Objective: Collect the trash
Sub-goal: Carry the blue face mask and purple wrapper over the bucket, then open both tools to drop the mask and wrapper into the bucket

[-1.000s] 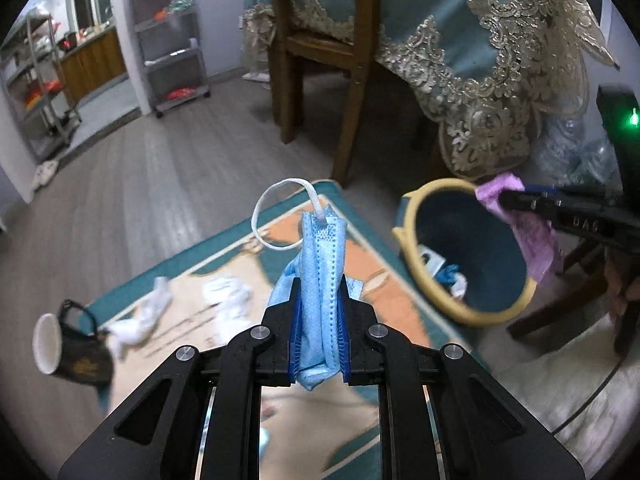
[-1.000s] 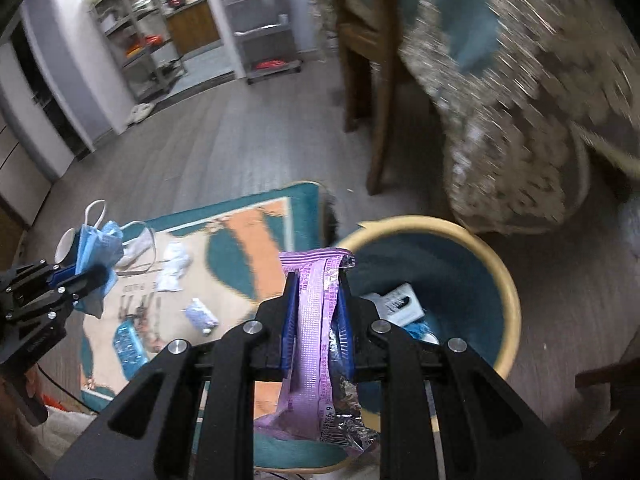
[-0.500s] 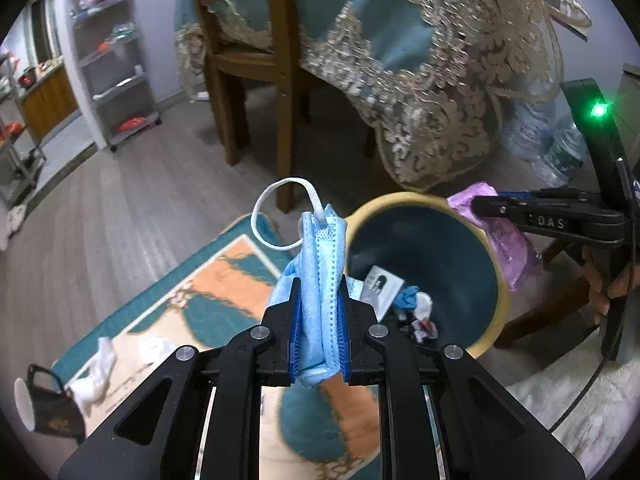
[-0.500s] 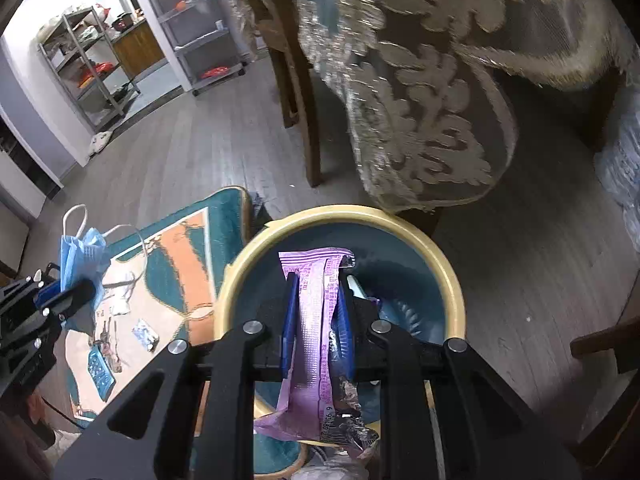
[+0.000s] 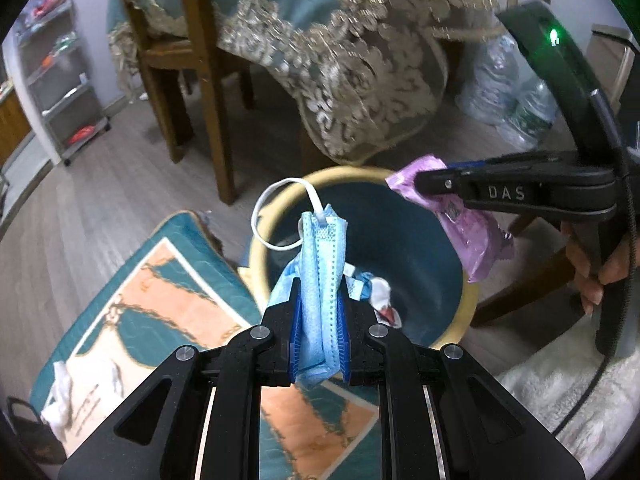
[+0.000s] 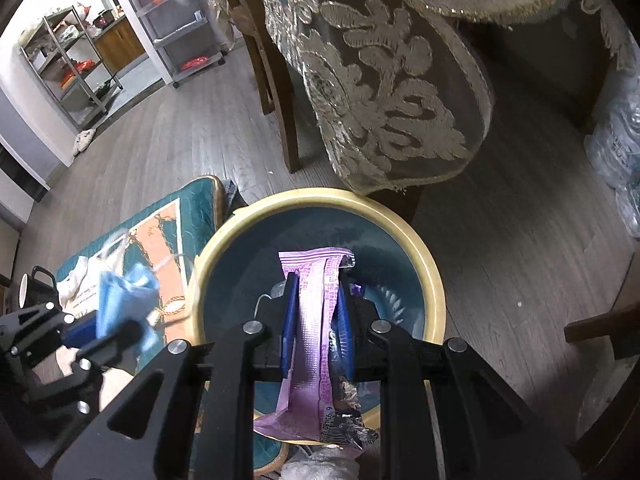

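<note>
Pinching a folded blue face mask (image 5: pixel 322 280) between its fingers, the left gripper (image 5: pixel 320 300) hangs over the yellow-rimmed trash bin (image 5: pixel 256 264). The right gripper (image 6: pixel 318 312) clamps a purple snack wrapper (image 6: pixel 314 320) above the same bin, whose trash lies below both sets of fingertips.

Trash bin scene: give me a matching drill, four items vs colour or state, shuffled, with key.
Items:
1. face mask
2. snack wrapper
3. trash bin
4. rug

States:
A. teal and orange, flat on the floor
B. purple, clamped in the right tongs
C. yellow rim, trash inside
D. light blue, clamped in the left tongs

Pairs: 1-D, 2-B, 3-C, 4-A
</note>
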